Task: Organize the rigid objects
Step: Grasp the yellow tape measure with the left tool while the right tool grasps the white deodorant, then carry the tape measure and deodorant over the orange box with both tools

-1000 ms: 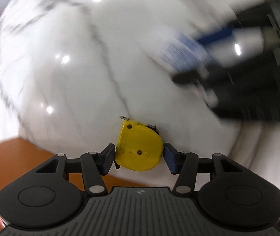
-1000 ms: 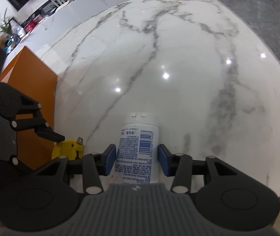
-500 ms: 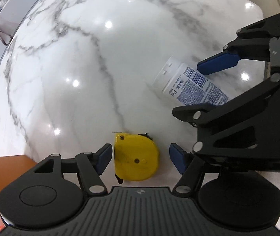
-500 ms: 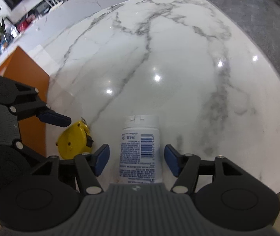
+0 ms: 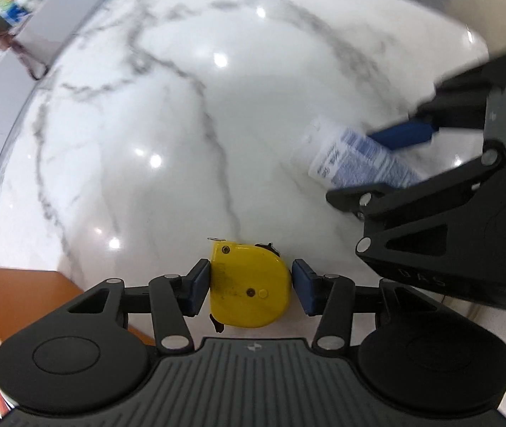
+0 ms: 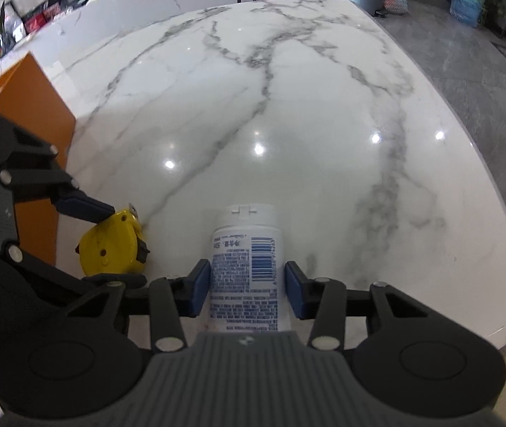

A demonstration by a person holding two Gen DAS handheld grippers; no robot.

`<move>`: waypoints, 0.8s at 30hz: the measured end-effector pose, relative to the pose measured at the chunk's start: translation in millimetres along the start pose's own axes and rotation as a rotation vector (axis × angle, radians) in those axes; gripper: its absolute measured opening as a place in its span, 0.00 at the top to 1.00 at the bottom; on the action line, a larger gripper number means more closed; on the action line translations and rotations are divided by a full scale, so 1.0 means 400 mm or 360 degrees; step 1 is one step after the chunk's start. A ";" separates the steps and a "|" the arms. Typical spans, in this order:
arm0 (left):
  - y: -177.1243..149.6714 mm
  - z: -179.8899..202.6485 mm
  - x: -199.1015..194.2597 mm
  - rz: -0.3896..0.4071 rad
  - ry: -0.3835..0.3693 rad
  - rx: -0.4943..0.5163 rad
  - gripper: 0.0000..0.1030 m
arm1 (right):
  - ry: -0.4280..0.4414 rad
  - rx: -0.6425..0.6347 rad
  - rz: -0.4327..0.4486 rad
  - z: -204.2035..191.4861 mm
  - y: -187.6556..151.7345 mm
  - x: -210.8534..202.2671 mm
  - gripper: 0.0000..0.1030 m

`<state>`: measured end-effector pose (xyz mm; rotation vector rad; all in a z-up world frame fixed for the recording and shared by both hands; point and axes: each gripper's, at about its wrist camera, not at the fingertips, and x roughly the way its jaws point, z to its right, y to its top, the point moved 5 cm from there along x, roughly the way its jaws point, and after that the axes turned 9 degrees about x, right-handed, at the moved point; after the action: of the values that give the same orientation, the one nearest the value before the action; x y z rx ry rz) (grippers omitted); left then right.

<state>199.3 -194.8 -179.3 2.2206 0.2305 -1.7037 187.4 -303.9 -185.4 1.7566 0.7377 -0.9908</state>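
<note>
The marble desk (image 6: pixel 324 114) fills both views, white with grey veins and glossy under ceiling lights, and bare over its far half. An orange box (image 6: pixel 28 106) stands at the desk's left edge, its side wall rising just beside the left gripper; it is probably where the things are meant to go, though its inside is not visible.

The left gripper (image 5: pixel 251 286) points steeply down at the near left part of the desk. Its jaws are closing, at roughly half their travel, around the yellow tape measure (image 5: pixel 249 284), which lies flat on its side between the blue fingers (image 5: pixel 196 286). The left pad looks to be at the case; a thin gap shows at the right one, so the grip does not look complete. Taking the case across its flat faces suits a squat, hard body that will not squash.

The right gripper (image 6: pixel 247 290) works just to the right of the other. Its jaws are closing too, narrower, astride a white tube with a blue barcode label (image 6: pixel 247 277). The tube lies on the desk with its cap pointing to the far side. Slim gaps remain at both pads, so I judge it not yet clamped.
</note>
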 end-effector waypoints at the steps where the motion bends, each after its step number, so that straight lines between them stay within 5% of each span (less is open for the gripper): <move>1: -0.002 -0.005 -0.012 0.0029 -0.0004 -0.0046 0.45 | 0.0033 0.0031 0.0015 0.004 0.003 -0.004 0.56; 12: -0.054 -0.065 -0.223 0.0386 -0.0007 -0.0513 0.45 | 0.0208 0.0121 0.0157 0.012 0.013 -0.059 0.56; 24: -0.226 -0.134 -0.371 0.0445 0.0057 -0.0741 0.45 | 0.0373 0.0205 0.0123 -0.015 0.019 -0.165 0.56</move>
<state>178.4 -80.9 -39.3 1.8415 0.2777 -1.3055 163.1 -304.2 -123.1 2.0222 0.7591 -0.8035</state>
